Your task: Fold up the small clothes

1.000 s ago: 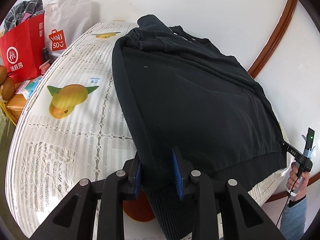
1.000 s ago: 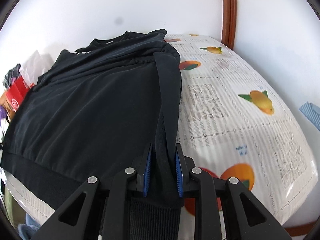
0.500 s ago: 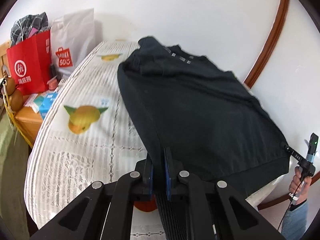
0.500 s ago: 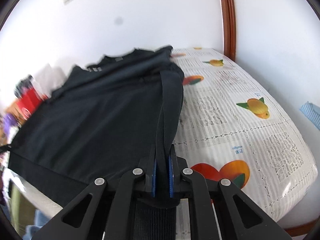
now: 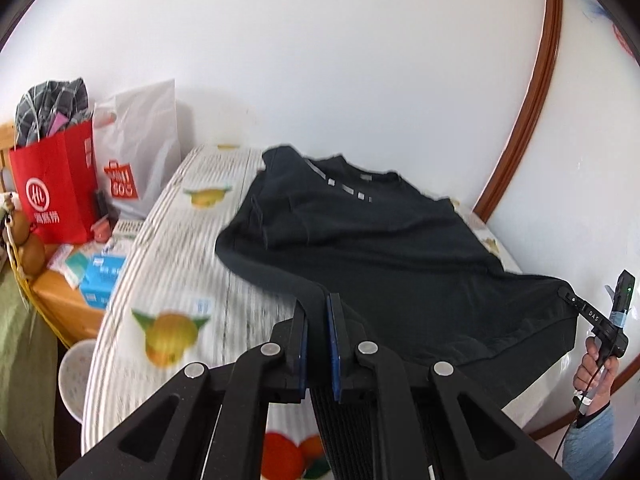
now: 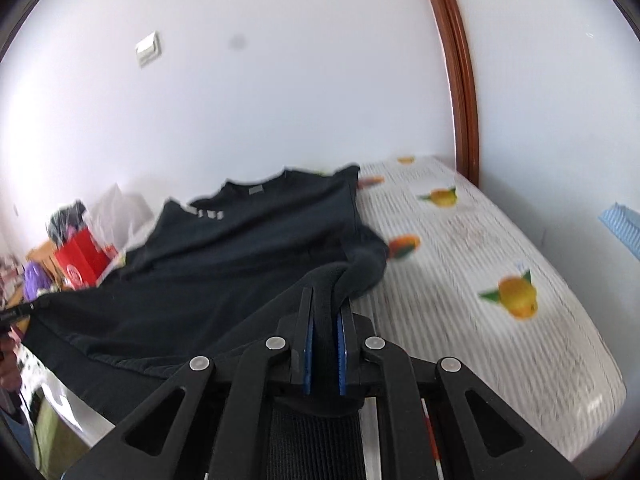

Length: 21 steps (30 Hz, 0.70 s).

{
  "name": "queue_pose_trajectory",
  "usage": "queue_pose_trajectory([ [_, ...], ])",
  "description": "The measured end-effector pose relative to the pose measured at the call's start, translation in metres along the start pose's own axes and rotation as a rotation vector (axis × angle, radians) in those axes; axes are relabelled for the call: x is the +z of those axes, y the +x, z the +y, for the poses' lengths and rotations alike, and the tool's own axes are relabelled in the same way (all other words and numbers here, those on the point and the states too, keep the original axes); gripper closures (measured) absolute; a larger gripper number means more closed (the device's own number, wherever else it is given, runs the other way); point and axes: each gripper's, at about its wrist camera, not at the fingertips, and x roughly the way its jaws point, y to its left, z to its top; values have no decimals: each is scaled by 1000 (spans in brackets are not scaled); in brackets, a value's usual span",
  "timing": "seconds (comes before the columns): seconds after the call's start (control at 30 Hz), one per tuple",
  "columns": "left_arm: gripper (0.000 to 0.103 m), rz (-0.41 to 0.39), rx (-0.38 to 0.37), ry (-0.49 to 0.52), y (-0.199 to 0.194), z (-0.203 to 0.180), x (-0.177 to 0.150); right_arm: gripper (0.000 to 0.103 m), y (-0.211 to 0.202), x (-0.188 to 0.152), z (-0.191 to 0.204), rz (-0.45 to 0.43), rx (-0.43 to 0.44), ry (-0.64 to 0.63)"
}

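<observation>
I am in the lifting part of the fold. My left gripper (image 5: 317, 312) is closed on the hem corner of the black sweatshirt (image 5: 384, 248); the cloth is pinched between the blue pads and its ribbed edge hangs down under them. My right gripper (image 6: 325, 312) is closed in the same way on the other hem corner, with a thick roll of fabric between the pads.

The sweatshirt lies on the table with the fruit-print cover (image 5: 168, 264). Its neck is far from me, at about 12 o'clock in both wrist views, and the hem is near me, raised off the cover between my two grippers.

I think the next move must carry both corners together toward the neck, over the body of the sweatshirt, and put the hem down there. Both sides should travel at the same height, otherwise the fold comes out crooked.

Both grippers point forward and somewhat down. In the left view my right hand (image 5: 596, 368) shows at 4 o'clock, holding its handle upright, with a blue sleeve (image 5: 588, 440) below it.
</observation>
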Motion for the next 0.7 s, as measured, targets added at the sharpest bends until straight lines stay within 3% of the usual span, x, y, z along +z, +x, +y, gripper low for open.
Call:
queue_pose_trajectory([
  [0.37, 94, -54, 78, -18, 36, 2, 74, 94, 59, 81, 11, -30, -16, 2],
  [0.7, 94, -40, 164, -48, 110, 10, 125, 94, 138, 133, 15, -3, -30, 16],
])
